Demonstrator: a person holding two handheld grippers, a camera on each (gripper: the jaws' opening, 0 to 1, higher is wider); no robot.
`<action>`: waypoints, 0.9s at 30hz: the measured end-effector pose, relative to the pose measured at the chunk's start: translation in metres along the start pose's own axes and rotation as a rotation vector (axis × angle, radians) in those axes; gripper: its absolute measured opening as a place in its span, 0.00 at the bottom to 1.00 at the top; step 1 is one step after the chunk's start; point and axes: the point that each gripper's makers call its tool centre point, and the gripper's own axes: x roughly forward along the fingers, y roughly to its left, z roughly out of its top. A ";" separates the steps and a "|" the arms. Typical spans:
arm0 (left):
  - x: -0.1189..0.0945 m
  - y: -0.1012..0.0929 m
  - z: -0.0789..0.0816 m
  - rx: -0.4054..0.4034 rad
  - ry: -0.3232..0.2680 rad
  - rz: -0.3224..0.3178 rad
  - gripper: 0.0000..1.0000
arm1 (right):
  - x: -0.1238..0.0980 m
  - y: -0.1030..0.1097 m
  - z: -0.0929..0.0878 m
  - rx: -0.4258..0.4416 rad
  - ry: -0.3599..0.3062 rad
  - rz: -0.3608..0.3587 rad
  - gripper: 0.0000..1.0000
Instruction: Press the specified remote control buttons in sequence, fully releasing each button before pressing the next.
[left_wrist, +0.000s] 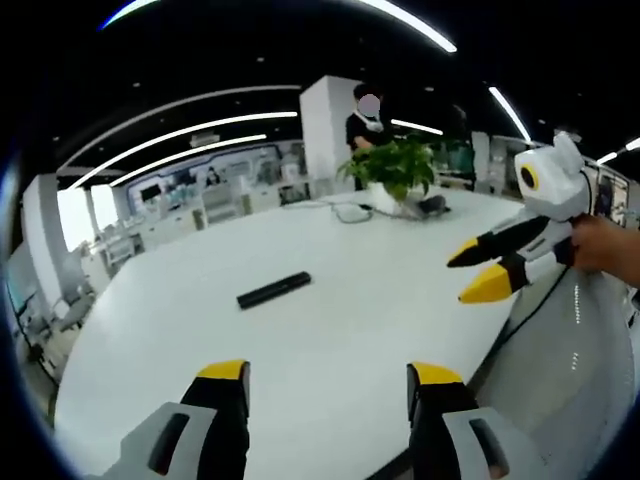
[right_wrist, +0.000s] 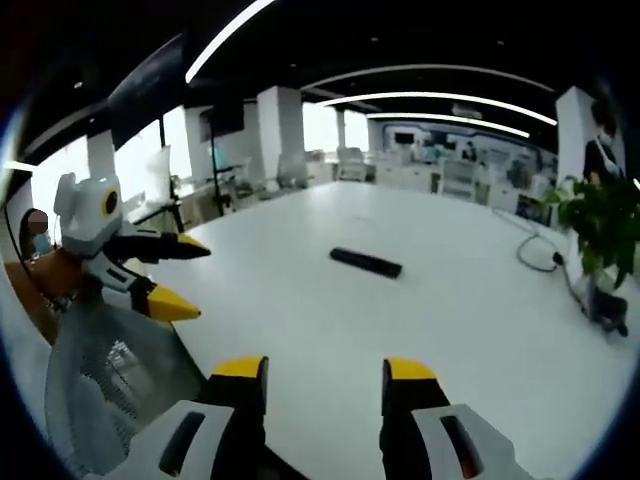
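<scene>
The left gripper (left_wrist: 328, 372), black-jawed with yellow tips, is held released, its jaws spread wide above the near edge of the broad white oval table (left_wrist: 330, 330), nothing between them. The right gripper (right_wrist: 324, 368) is likewise seen parted and empty over the same tabletop (right_wrist: 420, 330). In the left gripper view the right gripper (left_wrist: 476, 270) is carried in from the right by a hand (left_wrist: 608, 247), its yellow tips apart, off the table's edge. In the right gripper view the left gripper (right_wrist: 182, 274) is seen at the left, jaws also spread. The slim black rectangular remote control (left_wrist: 274, 290) is found lying flat on the bare white surface, well ahead of both grippers (right_wrist: 366, 263) and untouched. Farther off, a leafy green potted plant (left_wrist: 392, 168) is set on the table, with a grey cable (left_wrist: 352, 212) trailed beside it.
</scene>
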 end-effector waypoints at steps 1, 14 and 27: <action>0.000 0.000 -0.001 -0.004 0.003 0.000 0.65 | 0.000 0.000 -0.001 0.000 0.002 0.001 0.43; 0.001 -0.006 -0.008 -0.006 0.036 -0.024 0.65 | 0.002 0.008 -0.014 -0.016 0.060 0.035 0.43; 0.002 -0.005 -0.010 -0.019 0.042 -0.021 0.65 | 0.000 0.009 -0.015 -0.026 0.060 0.042 0.42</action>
